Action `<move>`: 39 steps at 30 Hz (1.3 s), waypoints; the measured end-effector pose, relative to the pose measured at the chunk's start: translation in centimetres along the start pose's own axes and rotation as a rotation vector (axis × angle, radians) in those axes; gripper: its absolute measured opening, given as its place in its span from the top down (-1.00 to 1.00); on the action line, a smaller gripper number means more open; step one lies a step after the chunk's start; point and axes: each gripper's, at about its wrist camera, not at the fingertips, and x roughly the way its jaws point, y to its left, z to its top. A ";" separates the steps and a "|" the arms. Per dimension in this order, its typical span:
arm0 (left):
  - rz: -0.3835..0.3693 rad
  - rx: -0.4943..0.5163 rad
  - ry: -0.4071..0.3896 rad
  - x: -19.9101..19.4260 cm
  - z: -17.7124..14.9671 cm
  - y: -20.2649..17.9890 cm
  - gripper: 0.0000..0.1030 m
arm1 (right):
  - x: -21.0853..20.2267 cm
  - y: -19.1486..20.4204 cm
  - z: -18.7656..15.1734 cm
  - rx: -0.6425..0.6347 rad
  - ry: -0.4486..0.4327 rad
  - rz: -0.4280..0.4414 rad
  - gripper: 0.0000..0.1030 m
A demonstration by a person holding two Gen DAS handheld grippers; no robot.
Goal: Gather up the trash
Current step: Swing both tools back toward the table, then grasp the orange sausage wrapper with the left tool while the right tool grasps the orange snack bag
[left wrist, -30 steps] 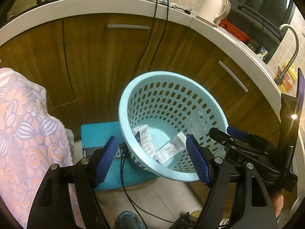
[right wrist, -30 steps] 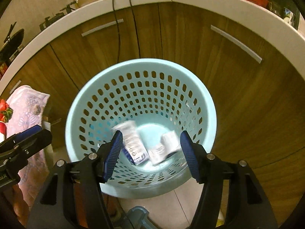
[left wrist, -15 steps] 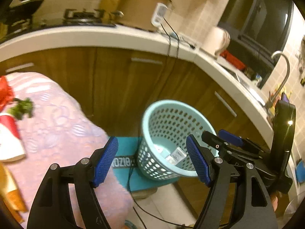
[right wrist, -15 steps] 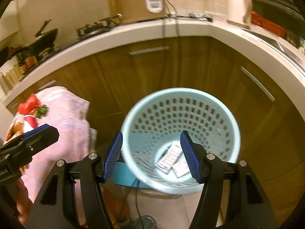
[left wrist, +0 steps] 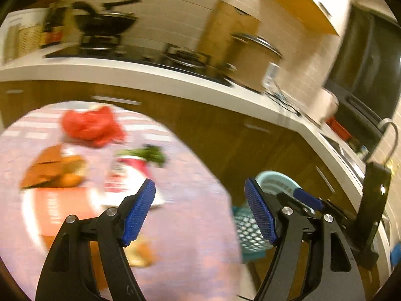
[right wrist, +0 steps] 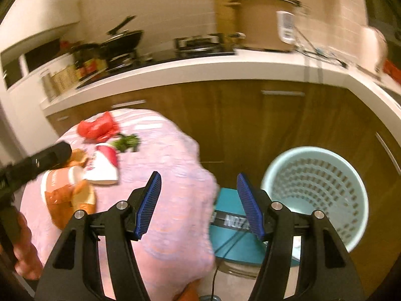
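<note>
A round table under a pink cloth carries the trash: a crumpled red bag, an orange wrapper, a red-and-white packet and a green leafy scrap. The pale blue perforated basket stands on the floor to the right. My left gripper hangs open above the cloth, nothing between its blue pads. My right gripper is open over the table's edge, also holding nothing. The left-hand tool shows at the left edge of the right wrist view.
Wooden cabinets under a white counter curve behind the table and basket. On the counter are a wok, a big pot and cables. A teal box with a black cord lies on the floor between table and basket. Both views are motion-blurred.
Both grippers have risen and swung left, away from the basket toward the table. The basket slid to the right and shrank, and the trash on the pink cloth came into view.
</note>
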 end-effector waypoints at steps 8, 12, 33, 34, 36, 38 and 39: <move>0.162 -0.102 -0.059 -3.7 1.3 9.1 -0.40 | 1.9 7.1 0.4 -0.089 0.004 0.092 -0.14; 0.223 -0.150 -0.048 -3.9 1.9 13.6 -0.40 | 3.5 10.0 -0.3 -0.124 -0.015 0.121 -0.14; 0.153 -0.231 0.084 2.9 2.2 22.2 0.42 | 8.8 14.9 -2.1 -0.208 0.023 0.191 -0.15; 0.140 -0.251 0.078 2.8 2.1 22.6 0.45 | 8.7 14.8 -2.1 -0.206 0.018 0.191 -0.15; 0.133 -0.268 0.055 2.3 2.1 23.0 0.50 | 8.7 14.5 -1.9 -0.191 0.018 0.188 -0.15; 0.157 -0.247 0.020 1.5 2.2 22.8 0.50 | 8.9 13.9 -1.4 -0.160 0.028 0.189 -0.15; 0.161 -0.244 0.009 1.2 2.2 22.7 0.51 | 8.8 13.6 -1.0 -0.150 0.026 0.188 -0.15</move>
